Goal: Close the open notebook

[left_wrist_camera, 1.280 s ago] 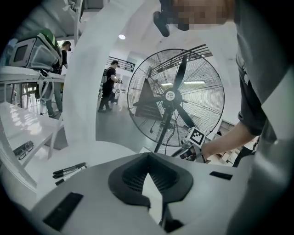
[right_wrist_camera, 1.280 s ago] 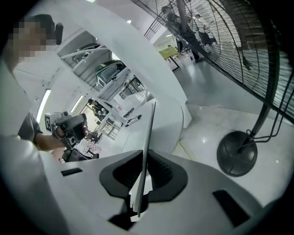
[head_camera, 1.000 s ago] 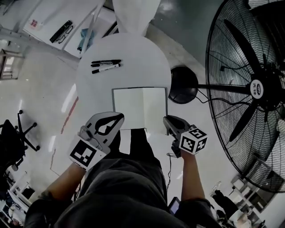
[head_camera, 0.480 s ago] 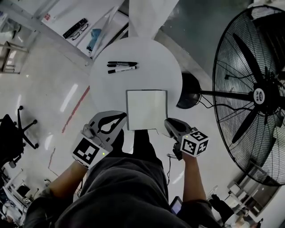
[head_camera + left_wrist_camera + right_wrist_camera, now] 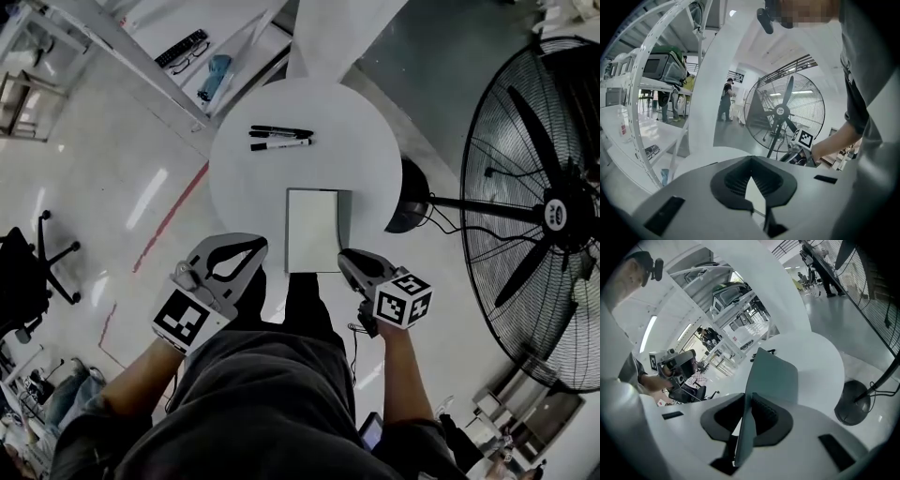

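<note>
The white-paged notebook (image 5: 312,230) lies at the near edge of the round white table (image 5: 253,178), just in front of the person. It shows now much narrower than one second ago. Then both pages lay flat and wide; now only the left page is seen, and the grey cover (image 5: 771,376) of the right half stands nearly upright beside it. The right gripper (image 5: 349,261) grips this cover at its near corner, though its jaws are beginning to open. The left gripper (image 5: 751,180) hangs beside the notebook, jaws a little apart, with nothing in them. I judge the closing about half done: the cover must still come down onto the left page.
</note>
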